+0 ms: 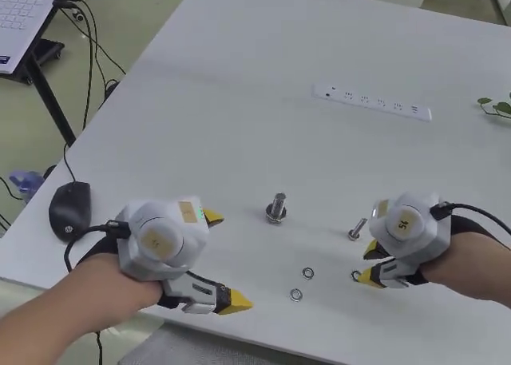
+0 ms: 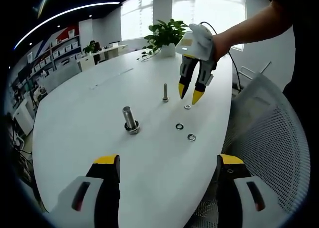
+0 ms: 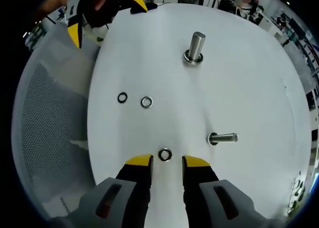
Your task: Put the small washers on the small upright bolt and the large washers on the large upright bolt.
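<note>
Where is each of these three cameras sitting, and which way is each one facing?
Head view: on the person's headset, facing forward and down at the white table; the person's forearms, left gripper and right gripper show.
Left gripper view: rides the left gripper, facing across the table at the right gripper; its own open jaws rise below.
Right gripper view: rides the right gripper, facing down at a washer at its own jaw tips.
Shared: all three see the large bolt and small bolt.

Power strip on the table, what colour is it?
White power strip, clearest in the head view.
</note>
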Demonstrator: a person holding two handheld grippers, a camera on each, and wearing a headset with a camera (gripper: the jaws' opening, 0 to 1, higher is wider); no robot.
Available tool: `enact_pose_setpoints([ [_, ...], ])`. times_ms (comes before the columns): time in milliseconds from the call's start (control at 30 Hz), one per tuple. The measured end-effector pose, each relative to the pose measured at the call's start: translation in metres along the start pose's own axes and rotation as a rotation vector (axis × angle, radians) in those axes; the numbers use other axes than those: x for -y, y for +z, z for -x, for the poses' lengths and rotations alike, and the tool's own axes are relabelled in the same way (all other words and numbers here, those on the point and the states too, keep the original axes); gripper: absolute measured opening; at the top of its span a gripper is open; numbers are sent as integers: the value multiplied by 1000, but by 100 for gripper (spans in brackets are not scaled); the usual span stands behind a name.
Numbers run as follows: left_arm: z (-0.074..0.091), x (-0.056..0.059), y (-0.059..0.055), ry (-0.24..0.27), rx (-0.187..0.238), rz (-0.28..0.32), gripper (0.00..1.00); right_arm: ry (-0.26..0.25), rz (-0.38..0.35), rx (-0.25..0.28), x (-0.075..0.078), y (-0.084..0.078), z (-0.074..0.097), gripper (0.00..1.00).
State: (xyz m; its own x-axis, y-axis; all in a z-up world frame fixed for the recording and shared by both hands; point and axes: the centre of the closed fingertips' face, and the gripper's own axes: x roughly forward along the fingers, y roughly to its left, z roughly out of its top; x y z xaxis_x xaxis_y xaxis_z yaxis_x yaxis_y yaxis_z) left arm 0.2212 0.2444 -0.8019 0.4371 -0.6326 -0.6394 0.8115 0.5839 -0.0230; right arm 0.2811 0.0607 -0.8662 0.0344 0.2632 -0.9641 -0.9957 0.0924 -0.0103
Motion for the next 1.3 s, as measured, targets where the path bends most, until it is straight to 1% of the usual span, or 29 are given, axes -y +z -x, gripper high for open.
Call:
enact_pose_setpoints([
  [67, 0, 0, 0, 0, -1, -1, 79, -2, 13, -7, -1, -2, -4, 25],
  [333, -1, 1, -2, 0, -9, -4, 79, -8, 0, -8, 1, -4, -12, 24],
  [467, 0, 0, -4, 2, -12, -1, 79, -7, 4, -12, -2, -4, -14, 24],
  [500, 1, -1, -4, 4, -11, -1, 79, -6, -4, -2, -2, -3, -13, 23],
  [667, 2, -2, -5, 7, -12, 4, 79, -4, -12, 0, -1, -3, -13, 23],
  [767, 1, -1, -5, 8, -12, 3, 79, -3, -9, -7, -1, -3, -13, 23],
  [833, 0, 0, -4, 6, -10, 4, 79, -3, -2, -13, -3, -3, -14, 19],
  [1100, -1, 1, -3, 6, -8, 2, 78, -8, 1, -19, -7, -3, -14, 14],
  [1300, 0, 3, -3, 3, -9, 0, 77, -14, -23, -37, -5, -3, -14, 13],
])
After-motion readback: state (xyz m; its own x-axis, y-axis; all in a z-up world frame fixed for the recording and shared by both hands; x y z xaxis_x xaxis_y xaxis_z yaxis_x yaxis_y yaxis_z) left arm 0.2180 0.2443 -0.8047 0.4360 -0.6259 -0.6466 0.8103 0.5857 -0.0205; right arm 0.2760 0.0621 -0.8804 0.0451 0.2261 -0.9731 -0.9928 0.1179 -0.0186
